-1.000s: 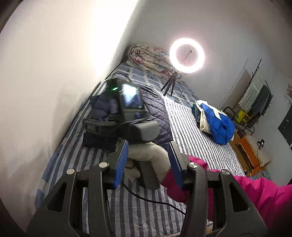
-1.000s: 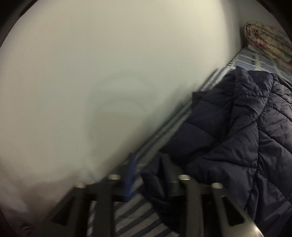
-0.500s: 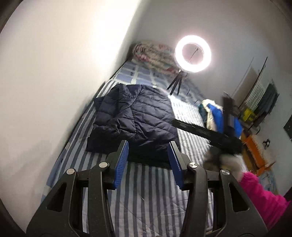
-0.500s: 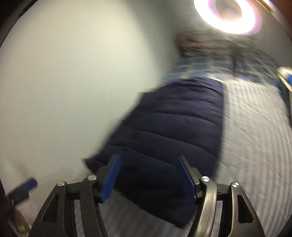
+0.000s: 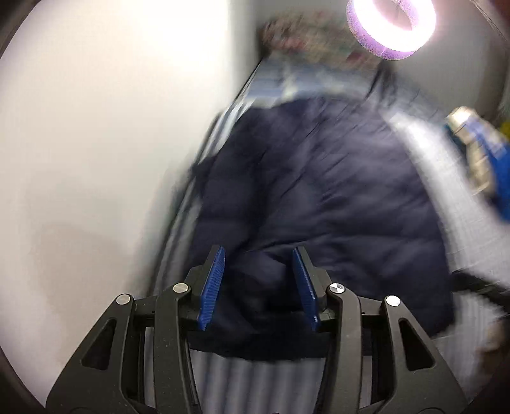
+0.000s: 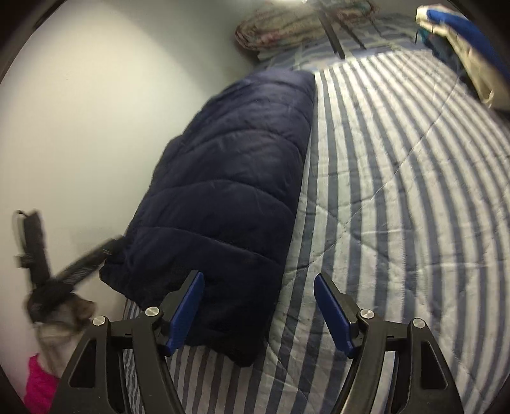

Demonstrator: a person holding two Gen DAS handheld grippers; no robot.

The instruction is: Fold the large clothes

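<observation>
A dark navy quilted puffer jacket [image 5: 318,197] lies on the striped bed along the wall; it also shows in the right wrist view [image 6: 229,178], lying long and narrow. My left gripper [image 5: 258,286] is open, low over the jacket's near edge, with fabric between the blue pads; the view is blurred. My right gripper [image 6: 258,309] is open and empty above the jacket's near right corner. In the right wrist view the left gripper [image 6: 79,264] shows blurred at the jacket's near left corner.
The blue-and-white striped bedspread [image 6: 398,191] spreads to the right. The white wall [image 5: 95,143] runs close on the left. A ring light [image 5: 392,22] and a rolled floral quilt [image 6: 287,22] are at the far end. A blue-and-cream garment pile [image 6: 468,47] lies far right.
Both grippers have dropped toward the jacket's near edge. The left gripper moved forward and low until the jacket fills its view. The right gripper swung right, over the near right corner.
</observation>
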